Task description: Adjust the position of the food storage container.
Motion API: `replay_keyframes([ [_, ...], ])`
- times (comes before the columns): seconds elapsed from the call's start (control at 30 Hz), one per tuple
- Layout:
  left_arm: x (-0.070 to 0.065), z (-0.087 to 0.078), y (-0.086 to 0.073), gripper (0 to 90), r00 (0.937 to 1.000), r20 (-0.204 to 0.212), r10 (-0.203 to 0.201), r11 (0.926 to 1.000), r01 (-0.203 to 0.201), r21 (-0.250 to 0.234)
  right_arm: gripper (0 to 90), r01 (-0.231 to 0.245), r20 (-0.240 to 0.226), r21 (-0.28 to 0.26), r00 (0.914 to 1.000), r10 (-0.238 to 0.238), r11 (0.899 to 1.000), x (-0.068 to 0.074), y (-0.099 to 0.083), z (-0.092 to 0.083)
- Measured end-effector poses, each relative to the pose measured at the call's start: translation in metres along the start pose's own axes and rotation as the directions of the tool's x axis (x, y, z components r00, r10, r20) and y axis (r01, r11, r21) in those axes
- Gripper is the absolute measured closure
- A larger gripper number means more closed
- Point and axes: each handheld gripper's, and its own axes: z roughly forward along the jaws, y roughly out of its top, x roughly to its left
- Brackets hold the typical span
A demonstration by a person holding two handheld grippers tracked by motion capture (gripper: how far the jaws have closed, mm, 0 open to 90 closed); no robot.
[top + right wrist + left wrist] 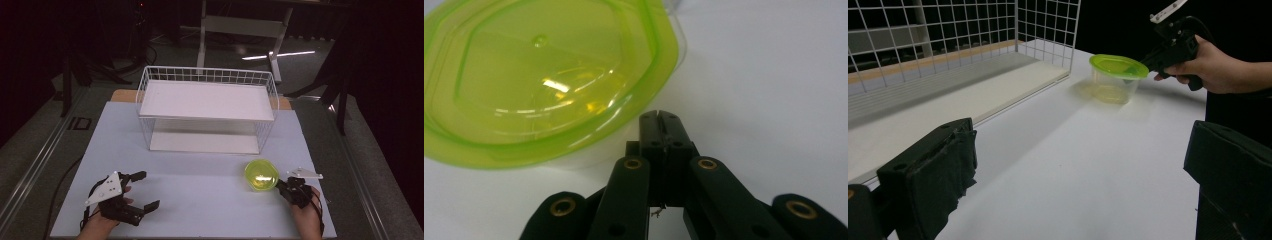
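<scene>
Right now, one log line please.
right gripper: shut, at tub rim | left gripper: open, empty | rack: behind tub

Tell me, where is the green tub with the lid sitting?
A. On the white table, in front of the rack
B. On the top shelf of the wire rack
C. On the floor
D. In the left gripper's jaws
A: the green tub stands on the white table, in front of the wire rack, with the shut right gripper at its lid edge.
</scene>
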Motion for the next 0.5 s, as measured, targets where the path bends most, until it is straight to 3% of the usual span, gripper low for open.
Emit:
replay_keyframes([
  [0.37, -0.001, 0.0, 0.0, 1.4, 1.0, 0.002, 0.008, 1.0, -0.008, 0.002, 90.0, 0.08, -0.106, 0.019, 0.9913, -0.078, 0.997, 0.036, 0.02, 0.02],
  [0.5, -0.001, 0.0, 0.0, 1.4, 1.0, 0.002, 0.009, 1.0, -0.009, 0.0, 90.0, 0.096, -0.101, 0.033, 0.9906, -0.092, 0.995, 0.039, 0.021, 0.025],
])
